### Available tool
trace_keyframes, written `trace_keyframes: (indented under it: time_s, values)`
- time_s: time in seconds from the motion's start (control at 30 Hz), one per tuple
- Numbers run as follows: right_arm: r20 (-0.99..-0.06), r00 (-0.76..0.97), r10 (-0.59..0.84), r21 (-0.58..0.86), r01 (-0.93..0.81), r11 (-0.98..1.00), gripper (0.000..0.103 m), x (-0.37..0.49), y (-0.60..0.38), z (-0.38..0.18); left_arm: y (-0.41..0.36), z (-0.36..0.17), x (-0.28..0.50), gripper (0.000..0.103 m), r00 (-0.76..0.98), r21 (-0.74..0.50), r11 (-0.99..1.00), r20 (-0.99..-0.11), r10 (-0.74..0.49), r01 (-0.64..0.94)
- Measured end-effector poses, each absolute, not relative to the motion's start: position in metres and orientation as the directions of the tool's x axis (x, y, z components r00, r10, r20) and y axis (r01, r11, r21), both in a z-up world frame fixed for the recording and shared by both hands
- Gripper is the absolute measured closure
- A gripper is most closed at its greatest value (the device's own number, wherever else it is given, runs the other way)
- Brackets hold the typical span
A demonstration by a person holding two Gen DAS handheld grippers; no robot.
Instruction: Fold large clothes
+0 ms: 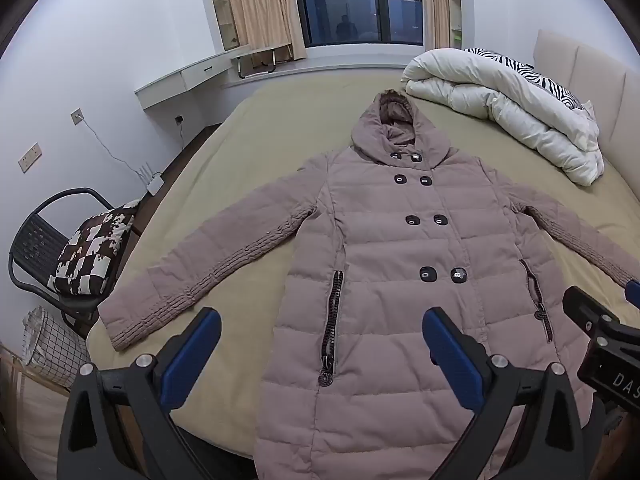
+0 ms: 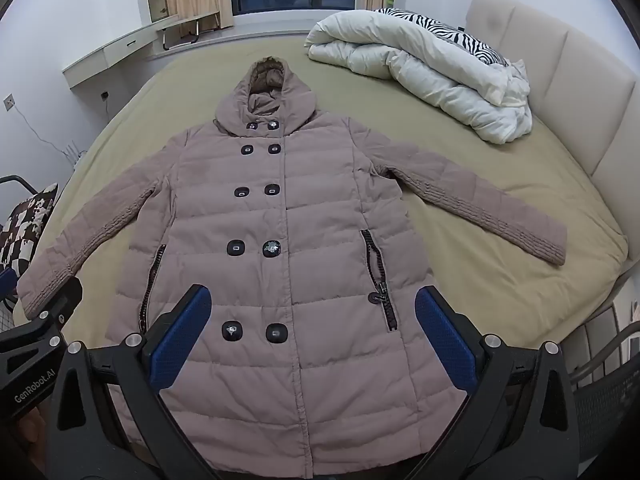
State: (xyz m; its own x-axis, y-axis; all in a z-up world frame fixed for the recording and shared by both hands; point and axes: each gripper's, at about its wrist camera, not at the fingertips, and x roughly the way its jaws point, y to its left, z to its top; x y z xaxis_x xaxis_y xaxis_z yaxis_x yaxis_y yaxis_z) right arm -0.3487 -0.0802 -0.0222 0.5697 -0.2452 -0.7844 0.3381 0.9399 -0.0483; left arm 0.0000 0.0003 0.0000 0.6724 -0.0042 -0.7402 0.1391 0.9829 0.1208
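Coat lies flat, front up, mid-frame on the bed, sleeves splayed; left hand-held gripper and right hand-held gripper both spread, empty, above hem; likely start with sleeve cuffs, folding each inward.

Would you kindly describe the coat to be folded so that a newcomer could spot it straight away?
Start at the large bed with the tan sheet. The coat lies flat in the middle of it, front up, sleeves spread and hood towards the window. It is the dusty-pink quilted one with two columns of dark buttons, unlike the white duvet bundled near the headboard.
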Motion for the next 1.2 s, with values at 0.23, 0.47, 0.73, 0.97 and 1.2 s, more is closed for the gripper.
trace_keyframes:
  time_s: [0.23,0.47,0.73,0.97,1.2]
  values:
    - [-0.787,0.565,-0.246,-0.052,0.336,0.940,0.000,-0.348,-0.080,-0.022,0.004,0.001,-0.002,0.000,0.666,0.106,0.986,-0.746,-0.007,0.130]
    - [-0.788,0.563,-0.249,-0.056,0.338,0.939,0.000,-0.348,-0.080,-0.022,0.009,0.003,-0.002,0.000,0.658,0.110,0.985,-0.753,-0.005,0.134]
    - [-0.789,0.562,-0.248,-0.056,0.336,0.940,0.000,-0.348,-0.080,-0.022,0.007,0.002,-0.002,0.000,0.658,0.110,0.985,-0.753,-0.003,0.130]
    - [-0.790,0.561,-0.248,-0.056,0.337,0.940,0.000,-0.347,-0.079,-0.022,0.007,0.002,-0.001,0.000,0.656,0.110,0.985,-0.755,-0.005,0.133]
    - [-0.791,0.560,-0.248,-0.056,0.337,0.940,0.000,-0.347,-0.080,-0.023,0.006,0.002,-0.001,0.000,0.656,0.111,0.985,-0.755,-0.003,0.133]
